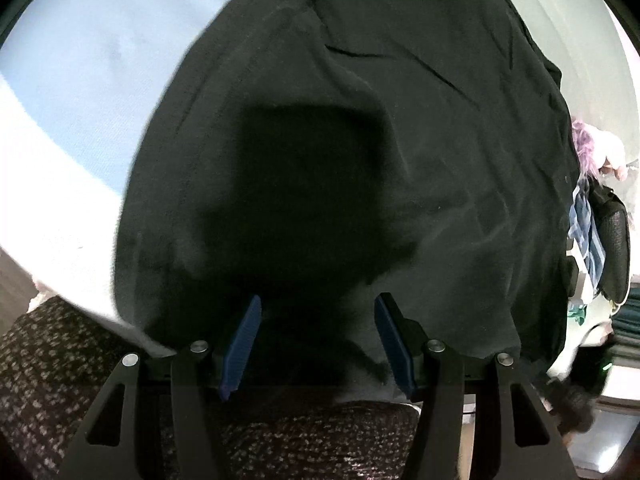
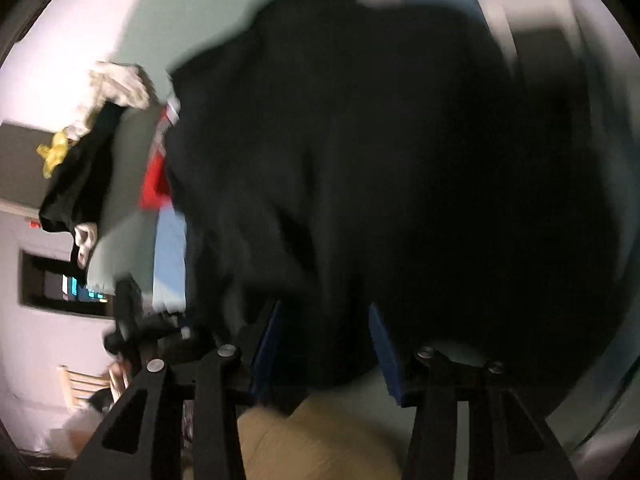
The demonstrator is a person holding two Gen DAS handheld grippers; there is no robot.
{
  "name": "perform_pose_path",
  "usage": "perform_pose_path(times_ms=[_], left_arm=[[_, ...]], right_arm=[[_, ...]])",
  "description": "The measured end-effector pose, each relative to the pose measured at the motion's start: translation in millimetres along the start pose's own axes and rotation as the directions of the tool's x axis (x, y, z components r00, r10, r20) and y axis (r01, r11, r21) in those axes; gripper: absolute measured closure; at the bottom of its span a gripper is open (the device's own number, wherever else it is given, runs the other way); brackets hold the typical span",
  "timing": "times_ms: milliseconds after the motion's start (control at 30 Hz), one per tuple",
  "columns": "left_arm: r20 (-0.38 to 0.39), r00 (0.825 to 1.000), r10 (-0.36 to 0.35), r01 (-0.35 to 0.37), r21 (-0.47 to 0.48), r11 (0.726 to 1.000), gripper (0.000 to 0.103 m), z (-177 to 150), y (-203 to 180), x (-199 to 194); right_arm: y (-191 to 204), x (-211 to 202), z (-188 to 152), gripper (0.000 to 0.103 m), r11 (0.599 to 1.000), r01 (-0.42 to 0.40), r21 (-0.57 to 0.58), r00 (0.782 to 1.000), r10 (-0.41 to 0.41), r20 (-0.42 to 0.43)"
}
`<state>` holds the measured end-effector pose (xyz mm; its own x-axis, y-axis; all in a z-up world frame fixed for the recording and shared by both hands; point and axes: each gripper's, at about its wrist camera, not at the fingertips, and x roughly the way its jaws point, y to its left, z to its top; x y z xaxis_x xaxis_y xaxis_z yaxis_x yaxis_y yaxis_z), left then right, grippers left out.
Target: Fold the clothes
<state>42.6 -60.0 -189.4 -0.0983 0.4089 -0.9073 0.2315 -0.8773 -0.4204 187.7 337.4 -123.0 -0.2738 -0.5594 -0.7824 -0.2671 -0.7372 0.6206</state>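
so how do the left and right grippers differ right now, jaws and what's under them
The left gripper shows sharply, its jaws wide over the flat black garment; the right gripper is motion-blurred, jaws somewhat narrower. Below the left is a speckled knit; below the right, tan fabric. Both are open, gripping nothing, with blue pads.

One large black garment [image 1: 360,140] spread out, filling both views. Two grippers: the left gripper [image 1: 318,344] and the right gripper [image 2: 326,350], each with two blue-padded fingers. Beside the black garment, in the right wrist view, one red cloth [image 2: 154,184], one light blue cloth [image 2: 172,256], one smaller black piece [image 2: 78,184] and one yellow scrap [image 2: 54,152]. One blue-and-white striped cloth [image 1: 586,236] at the left view's edge.
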Motion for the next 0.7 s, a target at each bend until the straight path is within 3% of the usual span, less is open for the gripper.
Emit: perform_pose_path(times_ms=[200,333,400,500,600,700], left_arm=[[0.076,0.997,0.008,0.0,-0.102,0.995,0.043,-22.2,35.4,-37.9],[0.113,0.987,0.113,-0.098,-0.13,0.987,0.039,-38.1,53.5,-51.6],[0.092,0.987,0.136,-0.122,-0.138,0.983,0.037,-44.5,60.3,-46.6],[0.03,0.999,0.039,-0.034,-0.162,0.986,0.037,-56.7,67.2,-26.6],[-0.013,0.997,-0.08,0.076,-0.211,0.974,0.037,-67.9,73.1,-3.1],[0.042,0.993,-0.112,0.118,-0.229,0.966,0.042,-76.3,74.0,6.1]], right_arm=[[-14.2,40.7,-22.6,0.051,0.982,-0.141,0.125,0.987,0.149,-0.058],[-8.3,64.4,-17.1,0.044,0.963,-0.2,0.182,0.973,0.216,-0.076],[-6.2,73.5,-18.8,0.039,0.95,-0.231,0.209,0.966,0.25,-0.069],[-7.3,79.6,-17.8,0.037,0.932,-0.268,0.244,0.955,0.29,-0.06],[-12.8,84.4,-22.0,0.037,0.911,-0.302,0.281,0.947,0.321,-0.023],[-18.6,89.5,-25.1,0.042,0.877,-0.356,0.323,0.931,0.364,0.039]])
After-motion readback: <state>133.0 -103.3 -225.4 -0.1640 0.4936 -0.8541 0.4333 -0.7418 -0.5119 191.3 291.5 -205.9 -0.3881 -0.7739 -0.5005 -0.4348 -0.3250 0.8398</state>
